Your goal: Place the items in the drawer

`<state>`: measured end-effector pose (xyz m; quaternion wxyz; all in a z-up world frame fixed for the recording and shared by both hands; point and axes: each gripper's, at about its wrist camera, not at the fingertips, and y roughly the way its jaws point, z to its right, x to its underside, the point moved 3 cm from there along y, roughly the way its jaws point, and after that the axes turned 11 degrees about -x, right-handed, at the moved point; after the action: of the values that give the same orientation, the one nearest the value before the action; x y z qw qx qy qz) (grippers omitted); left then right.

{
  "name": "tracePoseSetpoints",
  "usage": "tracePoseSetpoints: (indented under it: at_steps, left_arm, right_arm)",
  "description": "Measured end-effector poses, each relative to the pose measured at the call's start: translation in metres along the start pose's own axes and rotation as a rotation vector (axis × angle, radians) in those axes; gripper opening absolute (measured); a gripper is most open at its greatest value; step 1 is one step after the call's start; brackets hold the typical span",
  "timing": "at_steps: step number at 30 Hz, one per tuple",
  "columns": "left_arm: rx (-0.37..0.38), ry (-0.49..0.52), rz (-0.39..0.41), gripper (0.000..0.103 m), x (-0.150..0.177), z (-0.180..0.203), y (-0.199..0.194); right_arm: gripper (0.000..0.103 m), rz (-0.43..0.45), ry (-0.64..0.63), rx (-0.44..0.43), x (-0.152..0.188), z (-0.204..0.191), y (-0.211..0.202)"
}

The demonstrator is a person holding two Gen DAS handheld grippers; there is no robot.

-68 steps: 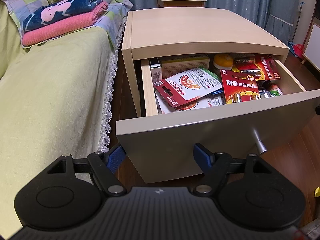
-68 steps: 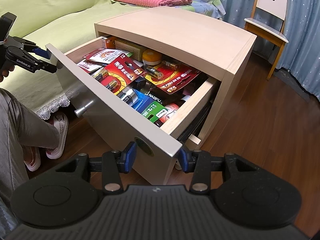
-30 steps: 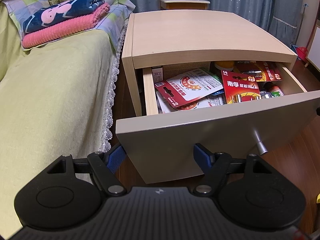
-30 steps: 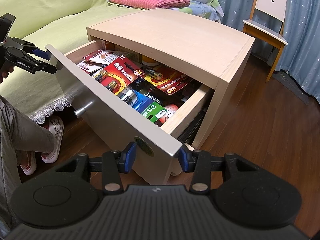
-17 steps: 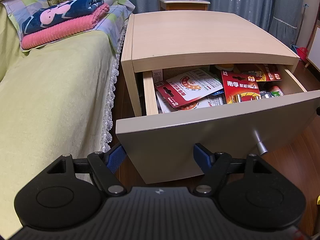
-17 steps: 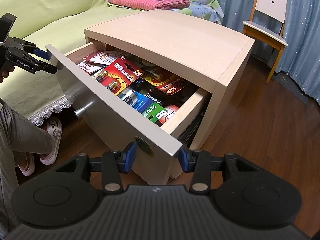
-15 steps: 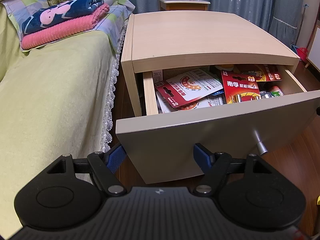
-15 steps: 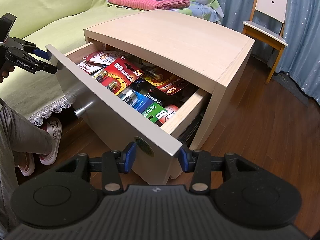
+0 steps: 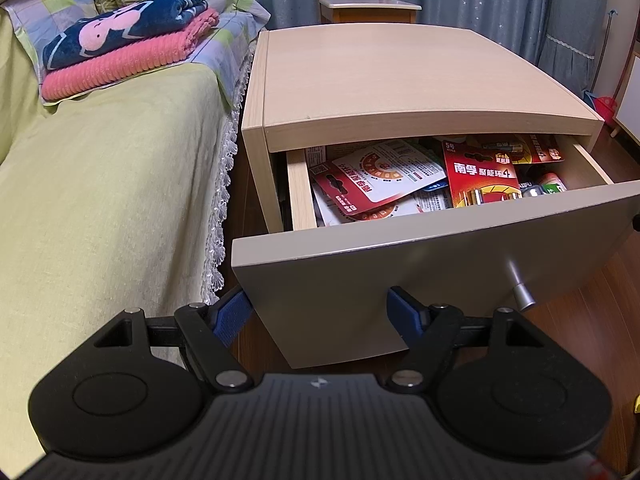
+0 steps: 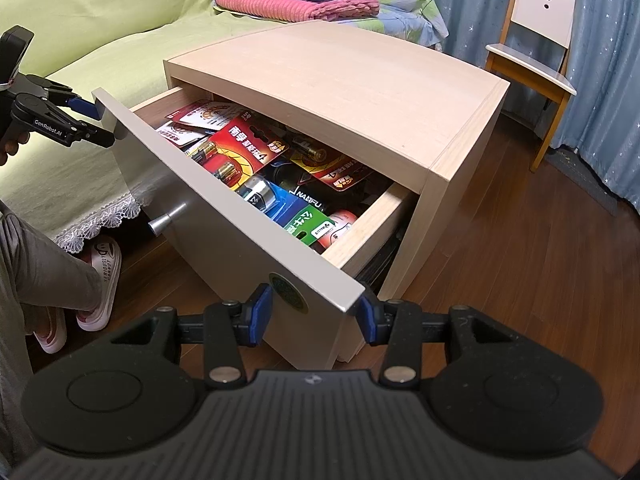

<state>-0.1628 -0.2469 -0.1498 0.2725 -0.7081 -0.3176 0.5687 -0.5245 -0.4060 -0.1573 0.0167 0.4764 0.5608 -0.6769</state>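
A light wood nightstand [image 9: 400, 80] has its grey-fronted drawer [image 9: 400, 276] partly out. Inside lie several battery packs, among them a red card pack [image 9: 478, 176] and a red-and-white one [image 9: 380, 176]. My left gripper [image 9: 318, 312] is open, and its blue fingers straddle the drawer front's lower left part. In the right wrist view my right gripper [image 10: 313, 316] is open around the drawer front's [image 10: 224, 232] near corner. There the left gripper [image 10: 100, 126] touches the far end of the front. The red pack [image 10: 248, 148] lies among blue and green packs.
A bed with a yellow-green cover [image 9: 100, 180] runs along the nightstand's left side and carries folded blankets [image 9: 120, 52]. A metal knob [image 9: 522, 300] sticks out of the drawer front. A person's leg and slipper [image 10: 100, 276] are by the bed. A wooden chair [image 10: 536, 60] stands before curtains.
The drawer has slid further into the nightstand, so fewer items at its back show. Both grippers have kept their places on the drawer front and stayed open.
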Motion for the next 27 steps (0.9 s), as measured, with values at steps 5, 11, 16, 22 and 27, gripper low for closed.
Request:
tracePoseSetpoints:
  at_steps: [5,11,16,22,27]
  left_arm:
    - [0.0,-0.009,-0.005,0.075,0.0,0.0,-0.001]
    - [-0.044,-0.041,-0.033,0.075,0.005,0.002,-0.014]
    - [-0.116,-0.112,-0.059,0.08,0.016,0.009,-0.04]
    - [-0.103,-0.216,-0.091,0.081,0.022,0.045,-0.054]
    - [-0.085,-0.209,-0.075,0.082,0.018,0.072,-0.049]
  right_arm:
    - [0.04,0.001,-0.008,0.008,0.0,-0.001,0.0]
    - [0.055,0.059,0.082,0.097,0.005,-0.005,-0.016]
    - [0.055,0.136,0.292,0.179,0.021,-0.021,-0.039]
    - [0.052,0.174,0.44,0.114,0.013,-0.065,-0.017]
    - [0.041,0.199,0.518,0.12,-0.007,-0.088,0.019]
